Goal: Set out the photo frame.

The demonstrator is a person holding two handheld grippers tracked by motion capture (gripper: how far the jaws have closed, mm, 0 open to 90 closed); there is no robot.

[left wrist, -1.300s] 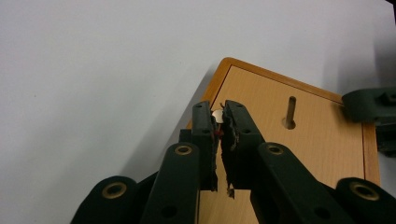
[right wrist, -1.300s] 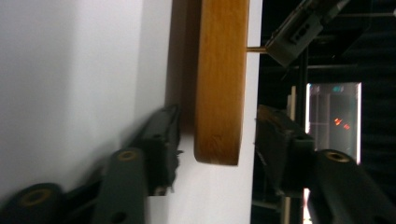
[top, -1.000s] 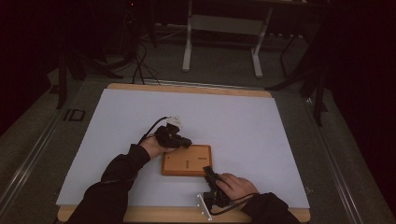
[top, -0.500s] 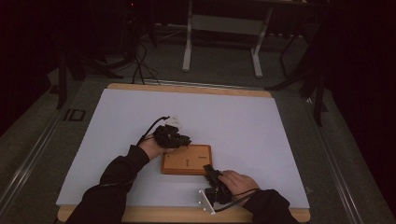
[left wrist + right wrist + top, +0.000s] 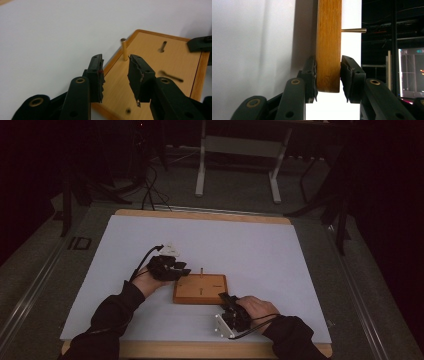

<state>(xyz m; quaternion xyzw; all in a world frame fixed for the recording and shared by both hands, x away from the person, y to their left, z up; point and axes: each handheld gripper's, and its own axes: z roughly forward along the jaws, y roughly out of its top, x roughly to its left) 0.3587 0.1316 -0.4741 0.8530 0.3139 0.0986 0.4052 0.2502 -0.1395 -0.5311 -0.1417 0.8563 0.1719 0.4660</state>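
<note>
Peg (image 5: 124, 50) is standing in the board (image 5: 160, 72), just ahead of the left claw (image 5: 115, 72), whose jaws have just been opening and are holding nothing. Right claw (image 5: 328, 75) is clamping the board's edge; it should keep steadying during withdrawal.

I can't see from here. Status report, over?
Right gripper clamped on board edge. Left gripper open, jaws just been opening, nothing between them, peg standing just ahead. Nothing in the way.

Both grippers, left gripper (image 5: 176, 270) and right gripper (image 5: 227, 301), are black with brass-ringed pivot holes, ribbed pads (image 5: 99, 75), grey three-cornered plates and black cables. Sleeves (image 5: 112, 312) are black.
</note>
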